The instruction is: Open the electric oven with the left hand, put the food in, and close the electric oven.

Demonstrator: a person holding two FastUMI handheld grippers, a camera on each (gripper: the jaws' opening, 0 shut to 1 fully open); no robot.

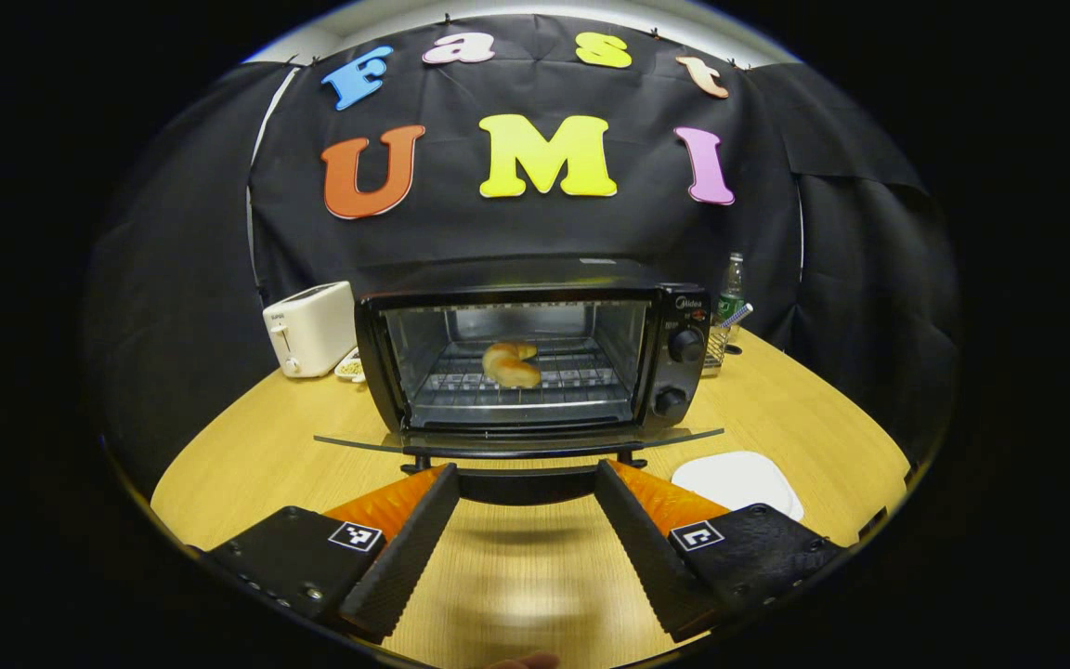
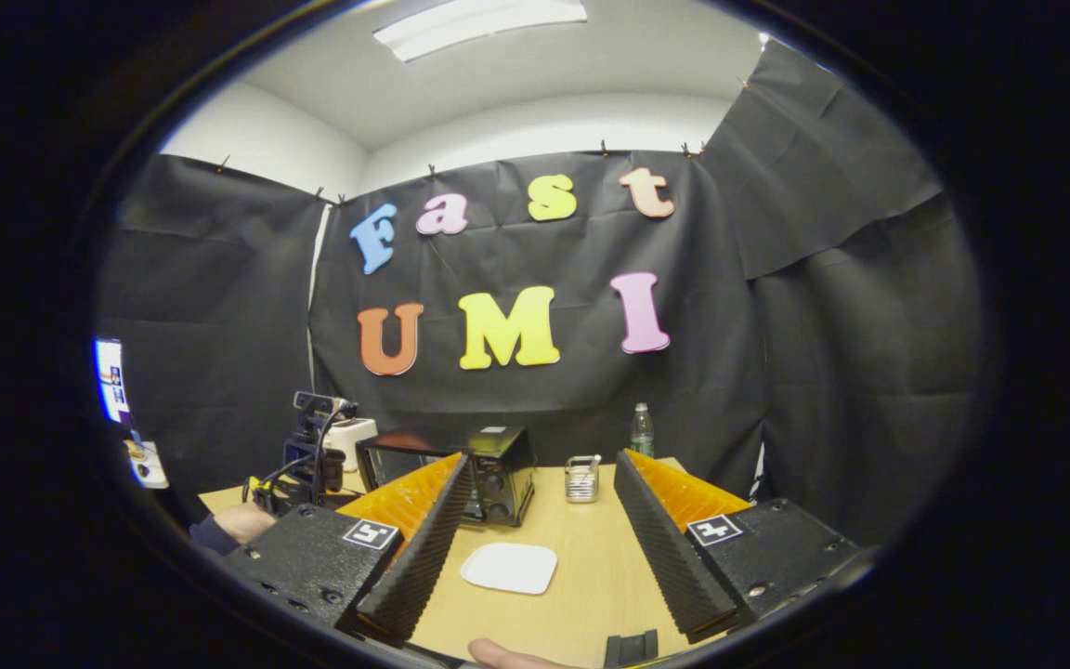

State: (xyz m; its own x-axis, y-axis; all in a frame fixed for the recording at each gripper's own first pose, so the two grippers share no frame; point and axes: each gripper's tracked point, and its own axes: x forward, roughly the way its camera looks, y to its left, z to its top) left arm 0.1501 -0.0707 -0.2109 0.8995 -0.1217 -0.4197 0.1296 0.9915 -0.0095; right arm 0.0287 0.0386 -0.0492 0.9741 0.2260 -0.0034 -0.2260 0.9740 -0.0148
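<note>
The black electric oven (image 1: 535, 358) stands in the middle of the wooden table, straight ahead in the left gripper view. Its glass door (image 1: 516, 441) is folded down flat toward me. A golden croissant (image 1: 510, 363) lies on the wire rack inside. My left gripper (image 1: 526, 469) is open just in front of the door, and the dark door handle (image 1: 526, 485) lies between its spread fingertips without either one pressing it. In the right gripper view my right gripper (image 2: 542, 460) is open and holds nothing, raised over the table, with the oven (image 2: 498, 474) farther off to its left.
A white toaster (image 1: 309, 327) and a small dish (image 1: 349, 367) stand left of the oven. A white plate (image 1: 737, 478) lies at its front right, under my right gripper (image 2: 509, 567). A wire holder (image 2: 581, 478) and a bottle (image 2: 642, 429) stand behind. A hand (image 2: 238, 525) shows at the left.
</note>
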